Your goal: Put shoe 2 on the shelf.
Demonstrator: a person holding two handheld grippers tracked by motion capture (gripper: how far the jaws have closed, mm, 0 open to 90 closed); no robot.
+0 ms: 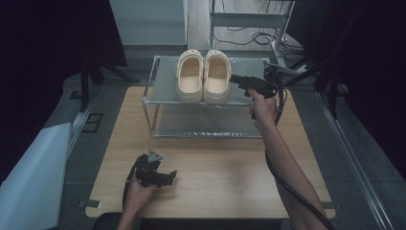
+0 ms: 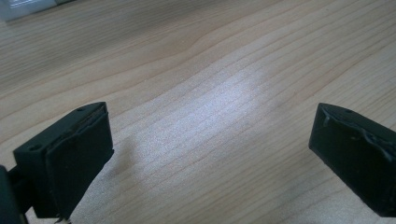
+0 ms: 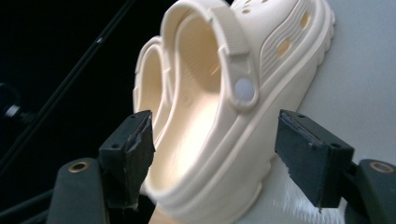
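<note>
The right claw (image 3: 212, 154) gapes wide around the near clog's (image 3: 224, 116) heel, ungripped, while the left claw (image 2: 210, 158) hangs wide open, empty, over the bench (image 2: 210, 70).

The left gripper (image 1: 168, 176) rests low on the worktop (image 1: 220, 182) with jaws spread, while the right gripper (image 1: 234, 78), jaws apart, is raised at the worktop's far side on an outstretched arm.

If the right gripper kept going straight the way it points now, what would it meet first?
Most likely the nearer cream clog, whose side and heel lie between the open jaws of the right gripper on the shelf.
</note>
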